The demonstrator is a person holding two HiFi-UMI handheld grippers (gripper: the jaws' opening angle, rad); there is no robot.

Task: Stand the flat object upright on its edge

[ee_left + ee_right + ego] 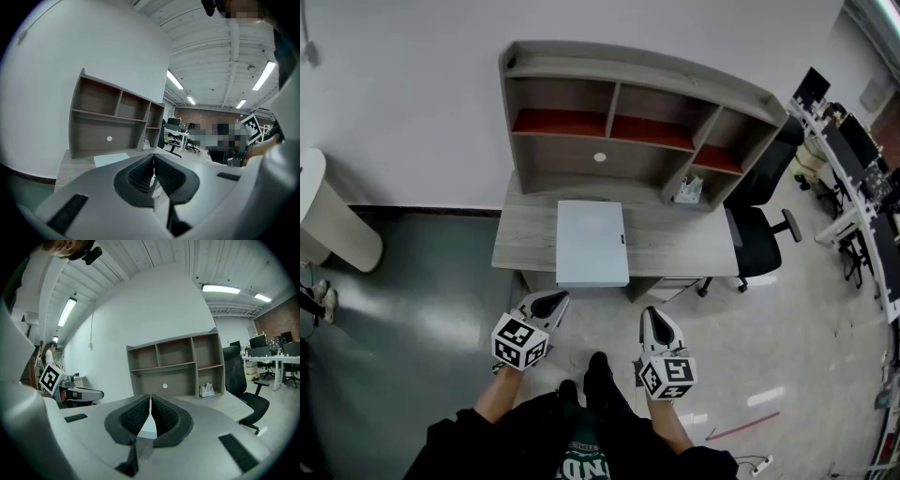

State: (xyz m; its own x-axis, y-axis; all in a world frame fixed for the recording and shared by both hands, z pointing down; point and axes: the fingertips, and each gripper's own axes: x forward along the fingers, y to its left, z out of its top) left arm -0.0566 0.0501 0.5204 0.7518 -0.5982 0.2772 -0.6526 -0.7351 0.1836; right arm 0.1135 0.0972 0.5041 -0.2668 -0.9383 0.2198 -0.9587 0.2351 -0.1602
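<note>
The head view looks steeply down from above the person, standing back from the desk [525, 246] and facing the wall. Each gripper view rides low behind its own jaws, nearly level, facing the shelf unit [628, 82]. All three share desk and shelves; the head and left gripper views also share the flat panel [592, 242].

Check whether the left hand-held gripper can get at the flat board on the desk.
Probably yes: nothing stands between the left hand-held gripper and the board, though its jaws are shut.
</note>
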